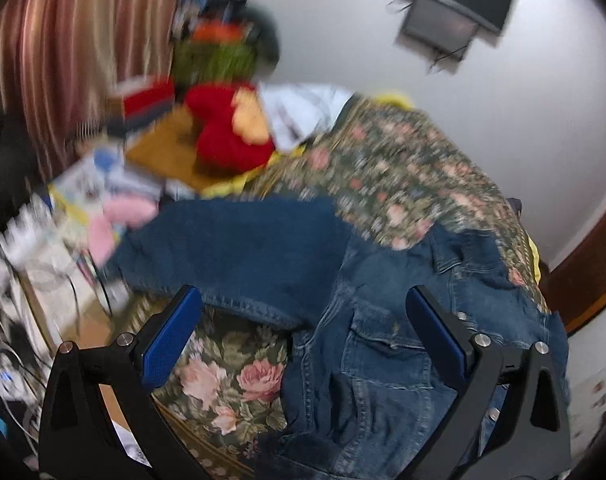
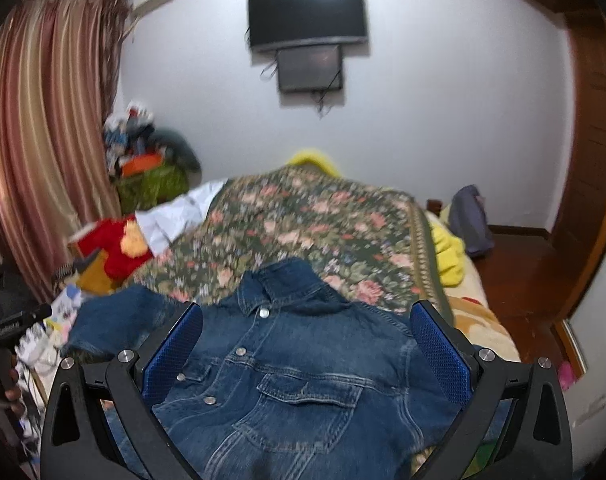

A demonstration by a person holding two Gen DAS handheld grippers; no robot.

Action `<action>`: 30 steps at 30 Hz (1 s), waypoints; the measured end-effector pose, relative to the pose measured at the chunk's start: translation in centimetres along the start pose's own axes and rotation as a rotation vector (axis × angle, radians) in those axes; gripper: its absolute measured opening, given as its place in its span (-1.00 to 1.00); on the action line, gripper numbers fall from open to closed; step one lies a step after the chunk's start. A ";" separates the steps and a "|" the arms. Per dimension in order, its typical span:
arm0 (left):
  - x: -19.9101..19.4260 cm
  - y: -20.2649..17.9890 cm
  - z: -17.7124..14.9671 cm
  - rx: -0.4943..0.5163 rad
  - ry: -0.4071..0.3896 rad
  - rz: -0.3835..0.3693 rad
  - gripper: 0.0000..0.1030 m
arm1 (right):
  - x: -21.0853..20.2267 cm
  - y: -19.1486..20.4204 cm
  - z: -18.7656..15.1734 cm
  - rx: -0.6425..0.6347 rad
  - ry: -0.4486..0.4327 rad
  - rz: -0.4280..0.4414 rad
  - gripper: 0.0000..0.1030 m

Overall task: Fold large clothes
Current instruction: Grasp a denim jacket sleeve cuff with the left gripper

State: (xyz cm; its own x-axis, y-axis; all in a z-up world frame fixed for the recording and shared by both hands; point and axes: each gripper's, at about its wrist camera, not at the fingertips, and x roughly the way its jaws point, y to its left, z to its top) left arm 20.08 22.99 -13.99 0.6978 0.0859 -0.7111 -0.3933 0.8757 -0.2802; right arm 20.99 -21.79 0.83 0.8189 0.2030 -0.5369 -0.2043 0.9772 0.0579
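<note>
— Lower centre of the right wrist view, item one?
— Denim jacket, front up, collar toward the top of the frame, buttons and a flap pocket showing. It lies on a floral bedspread; one sleeve runs out to the left.

— Right gripper?
— Blue pads spread wide, either side of the jacket, nothing held.

— Left gripper?
— Likewise wide apart, holding nothing. In its view the jacket fills the lower right, and the sleeve stretches across the middle toward the left. The view is blurred.

— Other entries?
— Red and yellow plush toy, left of centre, beside a white cloth. Striped curtain, left edge. Wall-mounted screen, top centre, with a smaller one below it. Yellow blanket, right of the bedspread.
</note>
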 end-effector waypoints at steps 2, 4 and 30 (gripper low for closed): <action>2.4 1.7 0.1 -0.049 0.055 0.003 1.00 | 2.3 0.2 0.1 -0.013 0.036 0.025 1.00; 4.6 3.2 0.1 -0.098 0.113 -0.010 1.00 | 5.3 0.4 0.0 -0.025 0.098 0.061 1.00; 8.8 5.0 4.4 -0.086 -0.054 0.249 -0.78 | 26.0 2.6 -7.7 -0.085 0.789 0.234 1.00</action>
State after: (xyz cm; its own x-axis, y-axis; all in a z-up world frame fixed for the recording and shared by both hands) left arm 26.93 30.28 -18.82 0.6035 0.3206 -0.7300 -0.6045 0.7810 -0.1568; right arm 37.64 -14.44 -19.43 0.1389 0.2662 -0.9538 -0.3886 0.9006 0.1948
